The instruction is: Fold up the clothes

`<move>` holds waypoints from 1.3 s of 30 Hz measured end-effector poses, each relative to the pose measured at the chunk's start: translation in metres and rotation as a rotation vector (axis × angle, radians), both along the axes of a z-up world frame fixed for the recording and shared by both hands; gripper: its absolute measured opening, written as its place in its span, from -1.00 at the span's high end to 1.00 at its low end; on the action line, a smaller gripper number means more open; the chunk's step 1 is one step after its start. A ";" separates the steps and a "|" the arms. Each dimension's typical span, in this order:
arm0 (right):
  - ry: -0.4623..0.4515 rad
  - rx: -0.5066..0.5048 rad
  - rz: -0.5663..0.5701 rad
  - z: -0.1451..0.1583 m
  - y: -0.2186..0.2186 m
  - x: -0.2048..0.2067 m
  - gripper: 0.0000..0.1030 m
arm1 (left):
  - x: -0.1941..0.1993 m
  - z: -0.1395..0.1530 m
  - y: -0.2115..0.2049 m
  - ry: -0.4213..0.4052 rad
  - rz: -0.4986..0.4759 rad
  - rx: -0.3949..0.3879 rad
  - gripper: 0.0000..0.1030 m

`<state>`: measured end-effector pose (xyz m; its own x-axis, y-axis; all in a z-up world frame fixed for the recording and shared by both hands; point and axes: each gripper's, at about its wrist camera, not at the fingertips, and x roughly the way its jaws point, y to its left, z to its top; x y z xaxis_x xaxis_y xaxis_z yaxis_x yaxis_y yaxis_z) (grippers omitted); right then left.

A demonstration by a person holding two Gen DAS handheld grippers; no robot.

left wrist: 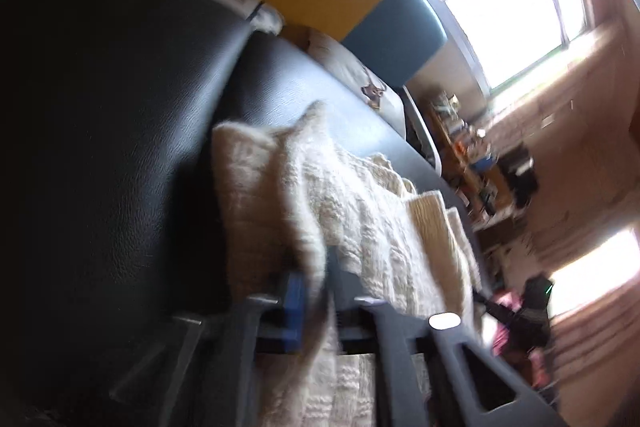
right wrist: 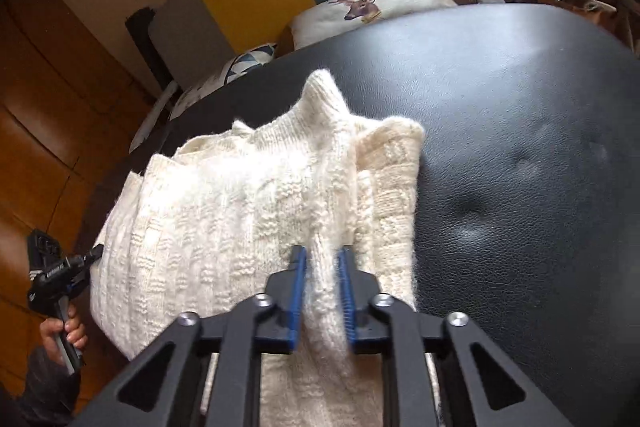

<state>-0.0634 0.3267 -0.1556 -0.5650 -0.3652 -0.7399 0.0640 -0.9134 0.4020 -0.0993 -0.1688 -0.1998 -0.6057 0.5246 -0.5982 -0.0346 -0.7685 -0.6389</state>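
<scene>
Pinching a raised fold of the cream knit sweater, the right gripper has its jaws closed on it; the left gripper likewise grips the knit, over the black leather desk.

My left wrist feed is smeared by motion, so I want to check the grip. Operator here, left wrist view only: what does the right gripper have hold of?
Observer: The right gripper is pinching a raised ridge of the cream sweater between its blue pads.
Operator: Does the sweater hang off the surface anywhere?
Observer: Its left part droops past the edge of the black cushion.
Operator: Where is the left gripper from there?
Observer: The left gripper meets the sweater at that drooping edge, held in the person's hand.
</scene>
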 end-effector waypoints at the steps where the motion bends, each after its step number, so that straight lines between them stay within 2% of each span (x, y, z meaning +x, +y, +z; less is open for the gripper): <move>1: 0.001 0.013 -0.001 0.002 -0.001 0.001 0.83 | 0.005 0.007 0.001 0.023 -0.004 -0.017 0.90; 3: -0.004 0.026 -0.006 0.005 0.001 0.009 0.83 | 0.016 0.019 -0.003 0.052 0.000 -0.045 0.90; 6: -0.058 0.054 -0.033 -0.010 0.008 0.018 0.83 | 0.026 0.005 -0.013 -0.002 0.031 -0.080 0.91; 7: -0.085 0.045 -0.044 -0.021 0.012 0.021 0.83 | 0.029 0.000 -0.016 -0.023 0.041 -0.080 0.91; 9: -0.066 -0.026 -0.077 -0.028 0.018 0.026 0.82 | 0.034 -0.009 -0.023 -0.047 0.057 -0.032 0.87; 11: -0.045 -0.087 -0.107 -0.027 0.024 0.028 0.70 | 0.039 -0.007 -0.032 -0.036 0.093 0.018 0.75; 12: -0.034 -0.113 -0.121 -0.026 0.027 0.029 0.55 | 0.041 -0.003 -0.036 -0.022 0.116 0.043 0.67; 13: -0.023 -0.122 -0.130 -0.022 0.030 0.028 0.45 | 0.043 0.002 -0.041 -0.010 0.135 0.062 0.66; 14: -0.008 -0.125 -0.140 -0.017 0.032 0.028 0.42 | 0.042 0.008 -0.043 0.001 0.143 0.060 0.65; 17: 0.081 -0.097 -0.131 0.006 0.028 0.027 0.20 | 0.038 0.025 -0.043 0.036 0.157 -0.012 0.60; 19: 0.129 -0.069 -0.088 0.018 0.015 0.023 -0.19 | 0.029 0.037 -0.032 0.069 0.111 -0.049 0.59; 21: 0.155 -0.013 -0.041 0.025 -0.002 0.015 -0.22 | 0.017 0.049 -0.012 0.091 0.031 -0.099 0.58; 23: 0.166 0.065 0.007 0.029 -0.022 0.002 -0.22 | 0.003 0.058 0.020 0.120 -0.084 -0.198 0.54; 27: 0.185 0.223 0.024 0.027 -0.043 -0.030 -0.22 | -0.023 0.058 0.081 0.157 -0.264 -0.430 0.53; 29: 0.164 0.267 0.012 0.022 -0.041 -0.050 -0.22 | -0.039 0.051 0.099 0.127 -0.325 -0.492 0.48; 32: 0.110 0.288 -0.008 0.010 -0.032 -0.078 -0.21 | -0.060 0.036 0.112 0.073 -0.385 -0.527 0.36; 33: 0.089 0.287 -0.011 0.005 -0.029 -0.086 -0.14 | -0.063 0.032 0.114 0.067 -0.396 -0.529 0.30; 35: 0.038 0.273 0.007 -0.007 -0.025 -0.096 0.37 | -0.069 0.024 0.119 0.054 -0.418 -0.534 0.22; 36: 0.019 0.280 0.019 -0.013 -0.026 -0.098 0.80 | -0.070 0.021 0.121 0.054 -0.430 -0.534 0.22; 38: 0.010 0.314 0.047 -0.021 -0.031 -0.095 0.82 | -0.064 0.021 0.121 0.081 -0.454 -0.523 0.35; 39: 0.016 0.340 0.058 -0.022 -0.034 -0.092 0.82 | -0.062 0.021 0.120 0.091 -0.456 -0.510 0.70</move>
